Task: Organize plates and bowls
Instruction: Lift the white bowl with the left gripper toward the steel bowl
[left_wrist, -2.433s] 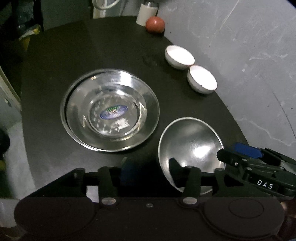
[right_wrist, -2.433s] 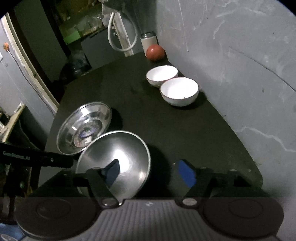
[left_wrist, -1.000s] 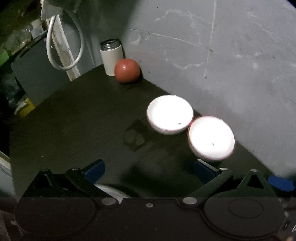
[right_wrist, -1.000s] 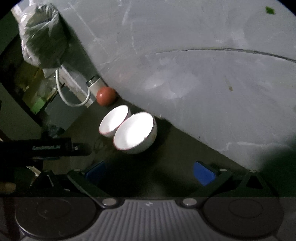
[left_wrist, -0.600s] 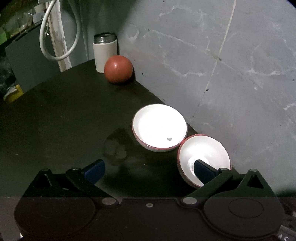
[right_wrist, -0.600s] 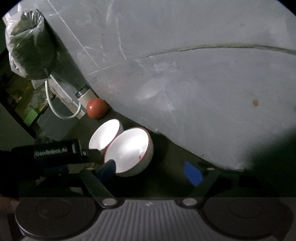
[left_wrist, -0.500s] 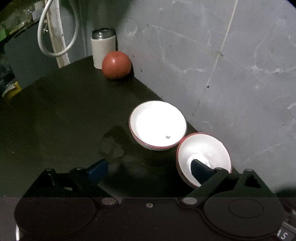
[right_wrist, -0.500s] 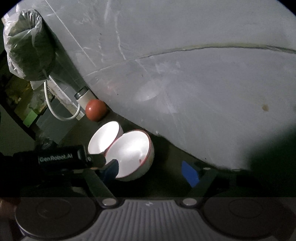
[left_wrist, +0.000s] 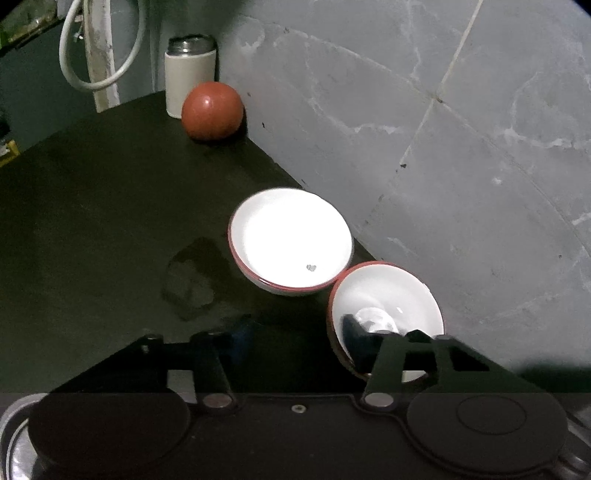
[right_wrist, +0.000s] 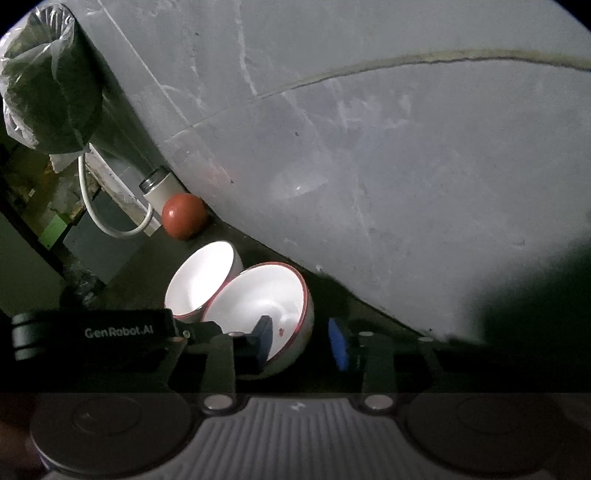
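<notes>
Right claw (right_wrist: 303, 341) narrowed; near bowl (right_wrist: 258, 299) rim between fingers.

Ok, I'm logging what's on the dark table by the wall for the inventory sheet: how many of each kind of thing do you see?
White bowls: 2, far bowl and near bowl
Red ball: 1
White flask: 1
Metal dish: 1, only an edge shows at the bottom left
Total: 5
</notes>
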